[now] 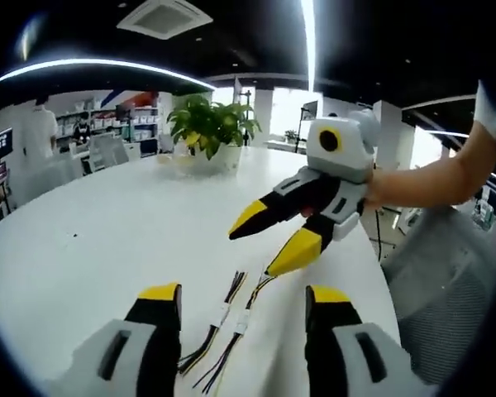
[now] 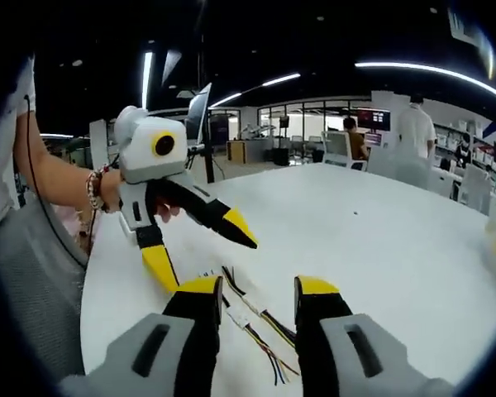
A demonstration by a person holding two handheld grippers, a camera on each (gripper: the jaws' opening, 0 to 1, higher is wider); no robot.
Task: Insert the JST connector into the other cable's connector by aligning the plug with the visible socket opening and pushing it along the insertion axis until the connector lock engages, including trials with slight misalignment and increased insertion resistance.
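Left gripper view, nearest item: left gripper (image 1: pixel 243 302), two blunt black jaws with yellow tips on grey plastic bodies, spread wide, nothing between them. Between and just beyond the tips: two cables (image 1: pixel 223 335), thin bundles of black, yellow and pale wires, each ending in a small white connector (image 1: pixel 242 323); they lie side by side on the table, unmated, wire tails fanning both ways. Just past them: right gripper (image 1: pixel 269 245), entering from the right, tapered black jaws with yellow points, parted, the lower tip close over the far wire ends; whether it touches them cannot be told. A bare forearm (image 1: pixel 430 178) holds it.

Support: table (image 1: pixel 107 240), white, smooth, matte, rounded outline; its right edge runs close beside the cables, with a grey mesh chair (image 1: pixel 446 281) beyond that edge. Left and far of the cables the surface lies open and broad.

Far: potted plant (image 1: pixel 211 132) in a white pot near the table's far edge; shelving and a standing person behind.

Right gripper view: right gripper (image 2: pixel 258 289) jaws apart, cables (image 2: pixel 248 318) lying between the tips; left gripper (image 2: pixel 207 248) in from the left, jaws splayed, wrist beaded.
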